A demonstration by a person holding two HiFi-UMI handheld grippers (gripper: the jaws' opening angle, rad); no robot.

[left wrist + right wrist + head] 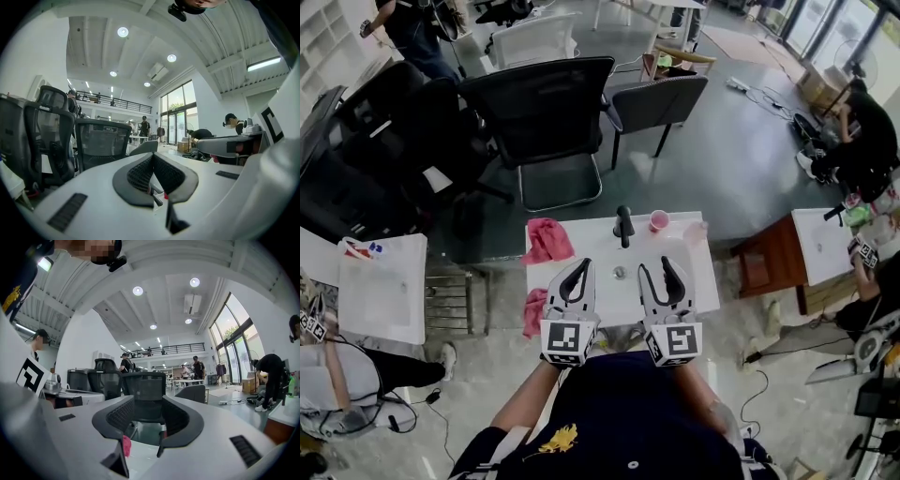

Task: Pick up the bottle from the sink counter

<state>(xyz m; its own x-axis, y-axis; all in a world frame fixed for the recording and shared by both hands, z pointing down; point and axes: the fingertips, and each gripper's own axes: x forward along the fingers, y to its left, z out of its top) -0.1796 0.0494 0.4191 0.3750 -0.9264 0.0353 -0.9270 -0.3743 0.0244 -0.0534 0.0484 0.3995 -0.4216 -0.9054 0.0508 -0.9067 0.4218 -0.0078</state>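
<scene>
The white sink counter [551, 274] lies just ahead of me, with a black faucet [623, 225] at its back edge. A pale see-through bottle [698, 231] stands at the counter's back right corner, beside a pink cup [659, 220]. My left gripper [580, 265] hovers over the counter's near left part, jaws together and empty. My right gripper [660, 266] hovers over the near right part, well short of the bottle. Its jaws stand a little apart with nothing between them. Both gripper views look out level over the room and do not show the bottle.
A pink cloth [548, 241] lies on the counter's back left and another [534, 314] hangs at its left edge. Black office chairs [546, 112] stand behind the counter. Another white counter [384, 286] is at the left, a brown wooden stand [773, 258] at the right. People work around the room.
</scene>
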